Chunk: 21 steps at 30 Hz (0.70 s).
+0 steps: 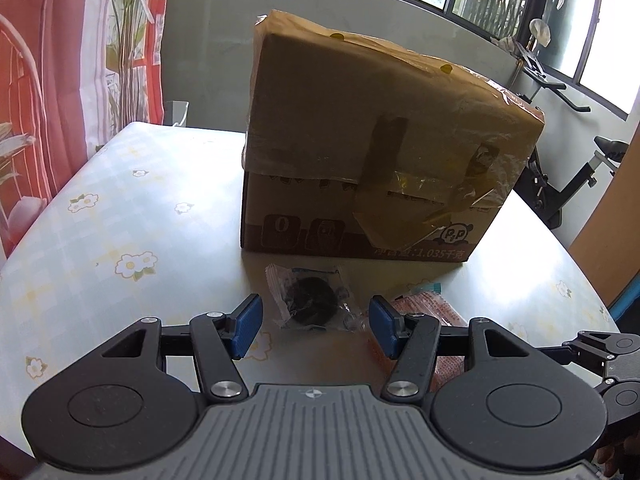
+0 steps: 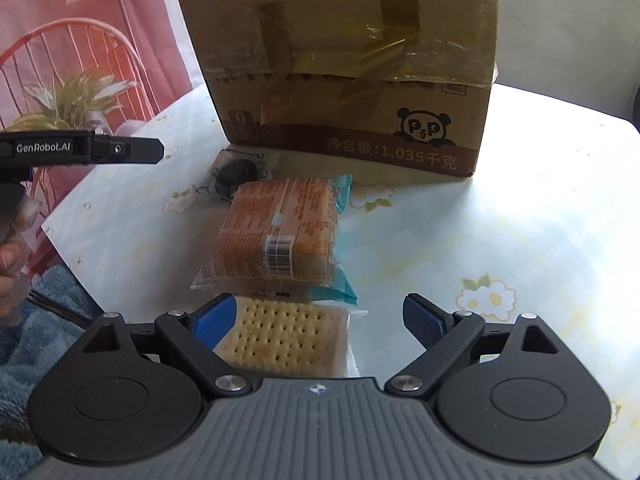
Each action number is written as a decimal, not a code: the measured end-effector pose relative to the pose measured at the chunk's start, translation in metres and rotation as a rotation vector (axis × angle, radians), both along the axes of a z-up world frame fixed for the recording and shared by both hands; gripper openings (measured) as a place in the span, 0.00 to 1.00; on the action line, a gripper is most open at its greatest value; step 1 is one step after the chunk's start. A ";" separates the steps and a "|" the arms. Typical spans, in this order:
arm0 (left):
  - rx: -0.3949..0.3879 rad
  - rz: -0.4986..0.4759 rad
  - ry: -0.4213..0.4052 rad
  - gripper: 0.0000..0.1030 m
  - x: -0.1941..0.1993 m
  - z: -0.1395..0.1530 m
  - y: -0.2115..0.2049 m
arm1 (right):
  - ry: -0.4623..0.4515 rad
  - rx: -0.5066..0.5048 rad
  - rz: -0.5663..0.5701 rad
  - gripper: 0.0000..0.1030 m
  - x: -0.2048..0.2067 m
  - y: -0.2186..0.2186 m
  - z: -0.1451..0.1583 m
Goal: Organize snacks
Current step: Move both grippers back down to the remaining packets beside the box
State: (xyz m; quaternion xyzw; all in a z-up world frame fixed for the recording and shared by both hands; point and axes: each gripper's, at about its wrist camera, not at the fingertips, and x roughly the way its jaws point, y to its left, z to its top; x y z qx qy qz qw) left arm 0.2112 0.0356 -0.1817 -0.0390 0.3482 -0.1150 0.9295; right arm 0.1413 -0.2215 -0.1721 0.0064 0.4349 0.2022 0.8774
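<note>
A taped cardboard box (image 1: 384, 152) stands on the table; it also shows in the right wrist view (image 2: 344, 68). A clear packet with a dark round cookie (image 1: 310, 295) lies just in front of it, between and just beyond the fingertips of my open left gripper (image 1: 316, 326). An orange snack pack (image 2: 280, 232) lies to its right, partly seen in the left wrist view (image 1: 432, 304). A clear packet of pale crackers (image 2: 280, 336) lies between the jaws of my open right gripper (image 2: 320, 320), against the left finger. The dark cookie packet (image 2: 236, 174) shows behind the orange pack.
The table has a pale floral cloth (image 1: 120, 220). A red patterned curtain (image 1: 60, 80) hangs at the left. An exercise bike (image 1: 568, 168) stands behind the table at the right. The left gripper's side (image 2: 80, 148) reaches into the right wrist view.
</note>
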 end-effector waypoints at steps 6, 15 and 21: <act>-0.004 -0.012 0.003 0.60 0.000 -0.001 -0.005 | 0.047 -0.057 0.112 0.90 -0.008 0.013 -0.010; -0.004 -0.007 0.009 0.60 0.000 -0.003 -0.004 | -0.018 -0.167 0.199 0.93 -0.002 0.038 -0.026; 0.000 -0.008 0.022 0.60 0.001 -0.007 -0.005 | -0.018 -0.149 0.133 0.93 0.012 0.031 -0.034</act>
